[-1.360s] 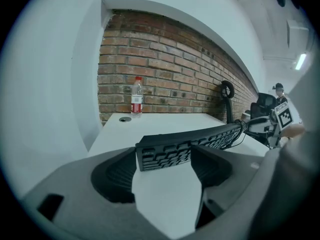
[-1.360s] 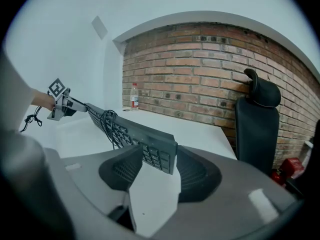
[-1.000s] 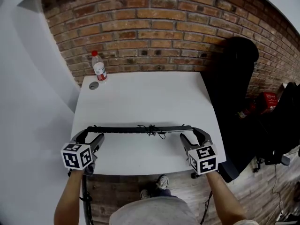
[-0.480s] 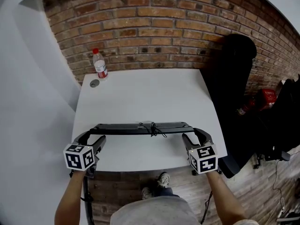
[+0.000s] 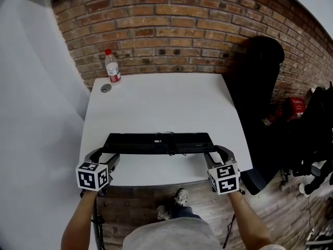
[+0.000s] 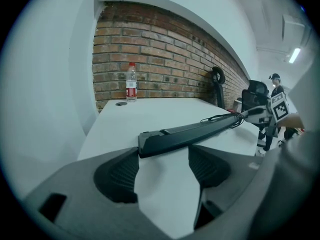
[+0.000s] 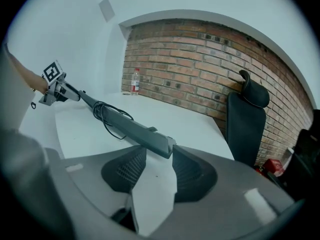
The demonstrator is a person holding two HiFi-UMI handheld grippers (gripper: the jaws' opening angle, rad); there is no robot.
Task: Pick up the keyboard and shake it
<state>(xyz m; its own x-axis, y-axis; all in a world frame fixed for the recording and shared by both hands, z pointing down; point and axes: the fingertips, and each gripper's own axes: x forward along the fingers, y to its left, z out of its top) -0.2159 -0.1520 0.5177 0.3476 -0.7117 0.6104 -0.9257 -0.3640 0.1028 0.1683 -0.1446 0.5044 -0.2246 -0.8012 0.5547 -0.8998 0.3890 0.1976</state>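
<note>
The pick-up looks done: the keyboard [image 5: 158, 143] hangs flat, low over the near edge of the table [image 5: 156, 103]. The left claw [image 5: 106, 152], half-open, pinches its left end. The right claw [image 5: 216, 152] has just been closing on the right end. The shaking seems left to do. There are one keyboard, two claws and one bottle [image 5: 112, 69].

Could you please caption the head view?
The left gripper and right gripper, jaws just closing further, hold a keyboard by its ends over a table.
</note>
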